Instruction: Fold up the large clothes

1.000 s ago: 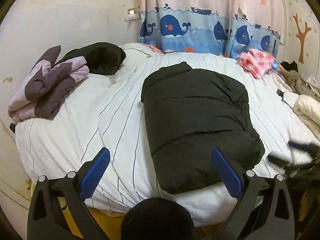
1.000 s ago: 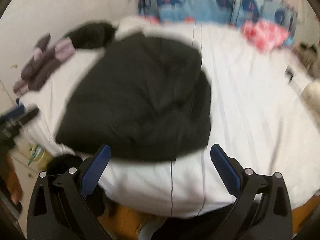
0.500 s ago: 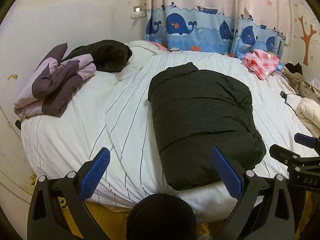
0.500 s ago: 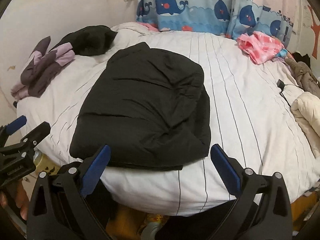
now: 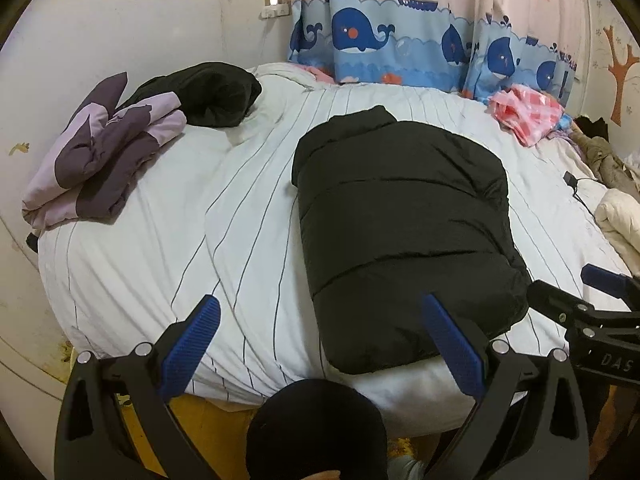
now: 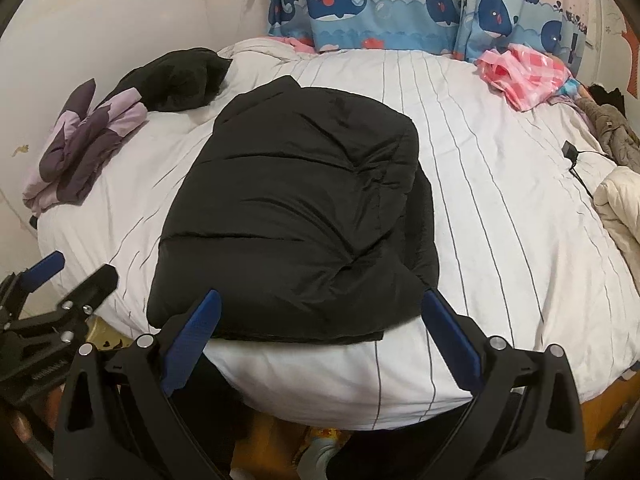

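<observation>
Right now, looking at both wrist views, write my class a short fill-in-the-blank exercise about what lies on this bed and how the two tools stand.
1. The folded black puffer jacket lies on the white ____ bedsheet.
2. The curtain behind the bed is printed with blue ____.
3. The left tool and the right tool are both ____ and hold nothing.
4. The purple and lilac garment lies beside a ____ one.

Missing words: striped; whales; open; black
</observation>
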`<state>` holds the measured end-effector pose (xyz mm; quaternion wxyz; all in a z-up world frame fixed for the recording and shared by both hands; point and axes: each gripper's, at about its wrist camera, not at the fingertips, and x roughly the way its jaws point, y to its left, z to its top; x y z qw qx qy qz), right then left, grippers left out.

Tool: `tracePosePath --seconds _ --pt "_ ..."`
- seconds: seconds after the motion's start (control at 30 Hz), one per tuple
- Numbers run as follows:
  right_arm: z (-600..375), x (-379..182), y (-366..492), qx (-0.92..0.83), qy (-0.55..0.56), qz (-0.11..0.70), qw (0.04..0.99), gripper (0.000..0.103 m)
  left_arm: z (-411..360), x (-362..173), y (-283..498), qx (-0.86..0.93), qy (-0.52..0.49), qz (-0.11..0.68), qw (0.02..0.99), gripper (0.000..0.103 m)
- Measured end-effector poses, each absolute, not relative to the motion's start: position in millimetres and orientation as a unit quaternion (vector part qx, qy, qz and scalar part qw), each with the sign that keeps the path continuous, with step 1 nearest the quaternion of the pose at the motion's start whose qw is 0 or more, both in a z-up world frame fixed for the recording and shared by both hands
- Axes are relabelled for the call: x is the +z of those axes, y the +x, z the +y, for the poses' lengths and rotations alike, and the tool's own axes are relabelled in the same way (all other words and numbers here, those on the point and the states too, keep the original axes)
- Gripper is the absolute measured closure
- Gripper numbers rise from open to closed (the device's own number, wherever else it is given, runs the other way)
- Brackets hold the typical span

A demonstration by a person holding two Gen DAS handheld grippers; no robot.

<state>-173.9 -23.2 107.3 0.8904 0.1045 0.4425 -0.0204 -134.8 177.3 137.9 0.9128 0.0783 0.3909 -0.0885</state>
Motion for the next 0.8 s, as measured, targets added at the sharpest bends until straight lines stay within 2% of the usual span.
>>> tracePosePath --seconds 0.8 --pt "-18.0 119.7 -194.6 -0.035 0.106 0.432 0.895 0.006 162.7 155.9 -163.8 -0.087 0.096 0.385 0.914 0.006"
